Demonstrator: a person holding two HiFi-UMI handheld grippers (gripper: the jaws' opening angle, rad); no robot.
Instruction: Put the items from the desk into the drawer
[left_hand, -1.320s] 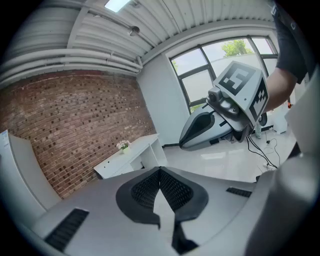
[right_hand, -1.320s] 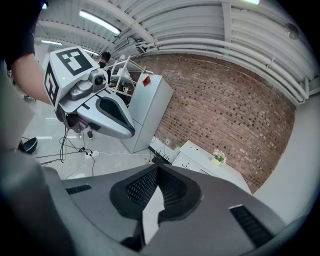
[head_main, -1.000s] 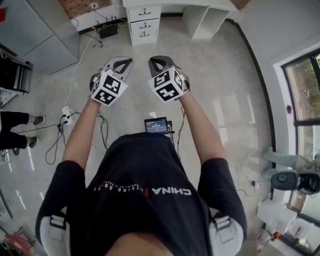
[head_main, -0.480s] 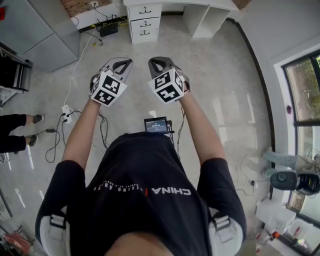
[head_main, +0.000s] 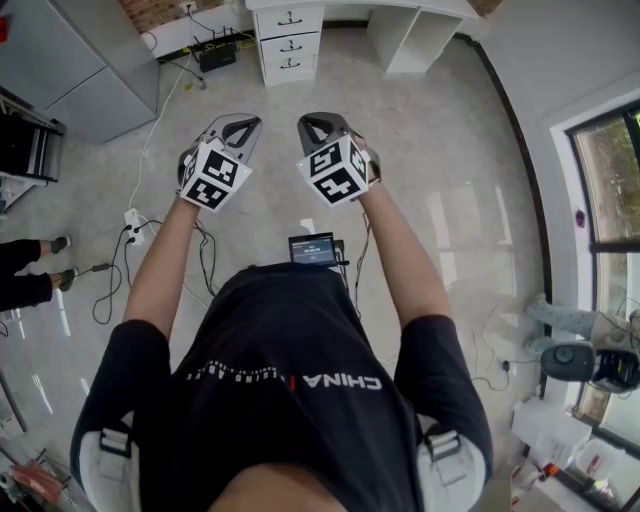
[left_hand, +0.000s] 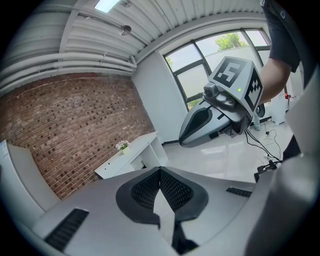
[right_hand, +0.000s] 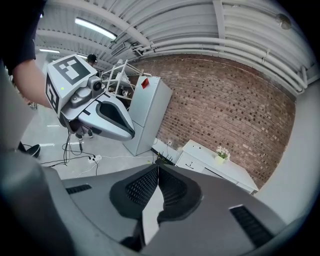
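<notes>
In the head view I hold both grippers out over the floor, side by side. My left gripper (head_main: 250, 124) and right gripper (head_main: 307, 124) are both shut with nothing between their jaws. The white desk (head_main: 385, 8) with its three-drawer unit (head_main: 289, 44) stands far ahead, all drawers closed. In the left gripper view the jaws (left_hand: 160, 170) meet at the tip, and the desk (left_hand: 131, 156) carries a small potted plant (left_hand: 122, 145). In the right gripper view the jaws (right_hand: 158, 168) are closed too, with the desk (right_hand: 216, 163) and plant (right_hand: 220, 152) beyond. No other desk items can be made out.
Cables and a power strip (head_main: 131, 230) lie on the floor at my left. A grey cabinet (head_main: 95, 70) stands at the back left and a black router (head_main: 216, 60) beside the drawers. A bystander's feet (head_main: 48, 262) show at the left edge. Windows line the right wall.
Both grippers stay where they were, still shut. The bystander's feet at the left edge have shifted a little.
</notes>
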